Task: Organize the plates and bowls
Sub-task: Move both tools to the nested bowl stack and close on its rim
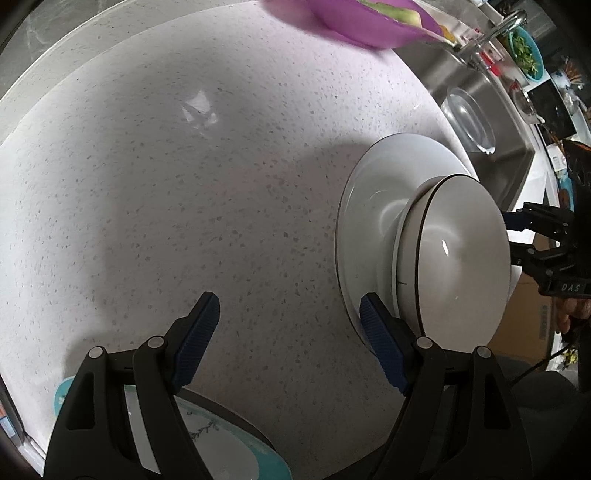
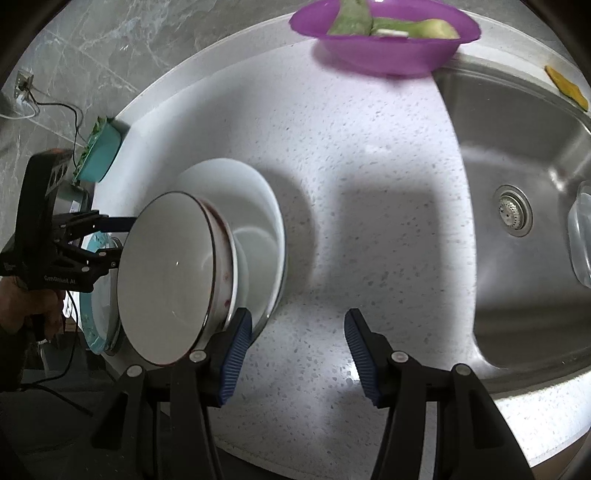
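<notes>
1. A white plate (image 1: 369, 206) is seen lying on the speckled countertop (image 1: 184, 184), just left of the steel sink (image 2: 517, 155).
2. A white bowl with a dark rim line (image 1: 461, 254) is set on the plate, toward its near side; a second bowl seems to be nested beneath it, though the rims are hard to separate.
3. The left gripper (image 1: 290, 343) is held with its blue pads spread wide and nothing between them, its right pad just beside the plate's near edge.
4. The right gripper (image 2: 297, 352) is likewise spread apart over bare counter, its left pad close against the bowl and plate rim.
5. A teal-rimmed plate (image 1: 236, 446) is seen below the left gripper at the near left.
6. A purple bowl of green vegetable pieces (image 2: 384, 33) is placed at the far edge.
7. A clear glass dish (image 1: 469, 122) is seen inside the sink.
</notes>
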### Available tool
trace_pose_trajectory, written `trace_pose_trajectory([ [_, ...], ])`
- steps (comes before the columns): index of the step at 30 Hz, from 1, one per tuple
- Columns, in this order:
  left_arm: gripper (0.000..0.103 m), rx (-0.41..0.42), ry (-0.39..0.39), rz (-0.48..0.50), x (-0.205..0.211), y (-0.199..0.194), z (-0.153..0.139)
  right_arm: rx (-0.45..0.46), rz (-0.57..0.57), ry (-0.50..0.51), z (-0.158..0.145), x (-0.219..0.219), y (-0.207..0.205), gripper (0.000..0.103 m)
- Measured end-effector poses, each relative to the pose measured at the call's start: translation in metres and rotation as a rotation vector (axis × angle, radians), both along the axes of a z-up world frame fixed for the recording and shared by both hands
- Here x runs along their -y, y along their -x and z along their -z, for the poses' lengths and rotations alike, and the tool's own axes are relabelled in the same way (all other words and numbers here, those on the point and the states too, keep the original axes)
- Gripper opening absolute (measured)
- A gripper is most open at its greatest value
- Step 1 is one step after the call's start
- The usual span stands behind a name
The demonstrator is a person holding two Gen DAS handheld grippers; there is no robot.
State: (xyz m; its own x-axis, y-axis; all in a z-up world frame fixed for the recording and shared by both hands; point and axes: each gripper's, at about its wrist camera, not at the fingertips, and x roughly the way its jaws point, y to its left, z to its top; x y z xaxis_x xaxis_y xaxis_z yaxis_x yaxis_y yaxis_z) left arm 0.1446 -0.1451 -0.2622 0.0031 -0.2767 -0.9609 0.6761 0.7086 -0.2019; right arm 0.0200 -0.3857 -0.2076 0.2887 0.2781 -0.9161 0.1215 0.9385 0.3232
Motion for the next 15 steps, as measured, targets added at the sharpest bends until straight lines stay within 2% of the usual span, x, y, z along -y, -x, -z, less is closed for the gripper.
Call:
trace_pose_trajectory([
  [2, 0.084, 0.011, -0.010, -0.001, 0.001, -0.003, 0.002, 0.006, 0.000, 0.014, 0.001, -0.002, -0.001, 0.056],
  [9, 0.090, -0.003, 0.015, -0.025, 0.006, -0.005, 0.010, 0.031, 0.019, 0.043, 0.000, 0.000, 0.002, 0.056],
  [12, 0.090, -0.009, 0.006, -0.029, 0.012, -0.009, 0.017, 0.018, 0.106, -0.092, 0.010, 0.015, 0.004, 0.052],
  [15, 0.088, -0.018, 0.022, -0.041, 0.017, -0.014, 0.022, 0.024, 0.130, -0.110, 0.011, 0.017, 0.007, 0.052],
])
